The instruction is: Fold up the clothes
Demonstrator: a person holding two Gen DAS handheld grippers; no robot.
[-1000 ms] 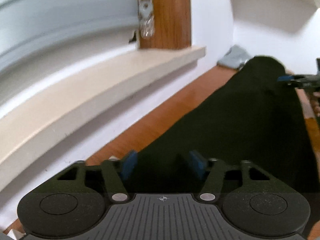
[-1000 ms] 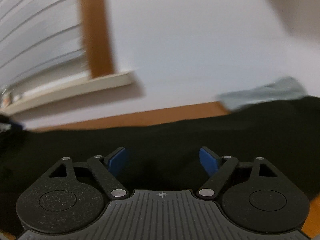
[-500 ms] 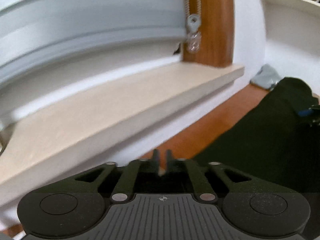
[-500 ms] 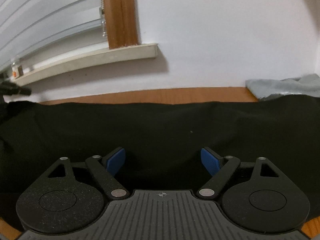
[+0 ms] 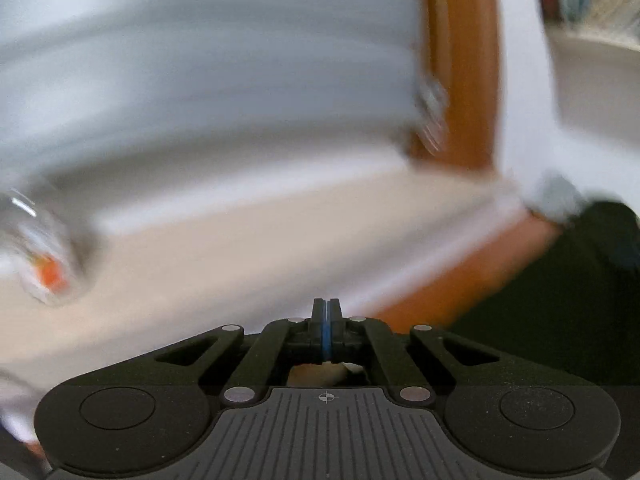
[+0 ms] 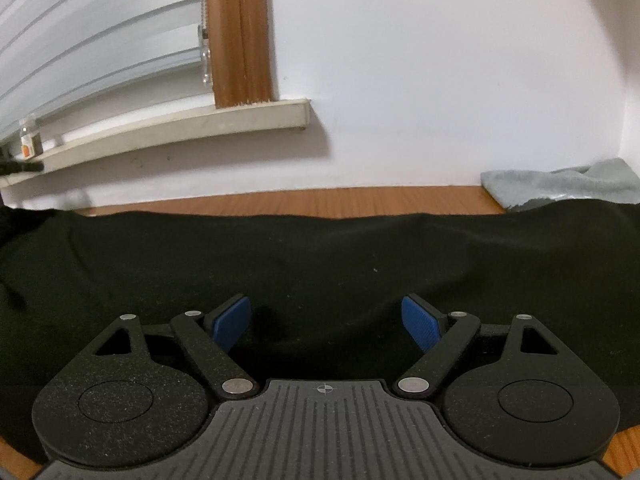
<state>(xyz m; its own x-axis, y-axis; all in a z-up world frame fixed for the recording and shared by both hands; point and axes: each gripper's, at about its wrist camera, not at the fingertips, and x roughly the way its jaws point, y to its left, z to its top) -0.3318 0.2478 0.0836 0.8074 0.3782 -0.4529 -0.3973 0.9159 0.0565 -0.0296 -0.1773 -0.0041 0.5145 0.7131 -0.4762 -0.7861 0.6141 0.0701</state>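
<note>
A black garment (image 6: pixel 320 264) lies spread across the wooden table (image 6: pixel 320 200). My right gripper (image 6: pixel 326 320) hovers low over its near part, open, its blue pads (image 6: pixel 231 322) wide apart with nothing between them. In the blurred left wrist view the same black garment (image 5: pixel 560 312) fills the lower right. My left gripper (image 5: pixel 326 320) is shut, pad against pad, and no cloth shows between them. The right wrist view catches the left gripper's tip (image 6: pixel 20 167) at the far left, above the garment's left end.
A white wall with a pale windowsill (image 6: pixel 180 132), a wooden window frame (image 6: pixel 240 32) and blinds runs behind the table. A small jar (image 6: pixel 29 138) stands on the sill. A grey cloth (image 6: pixel 560 184) lies at the back right beside the garment.
My left gripper went from open over the garment's edge to shut, then rose and swung left toward the sill. My right gripper stayed open and steadied over the garment.
</note>
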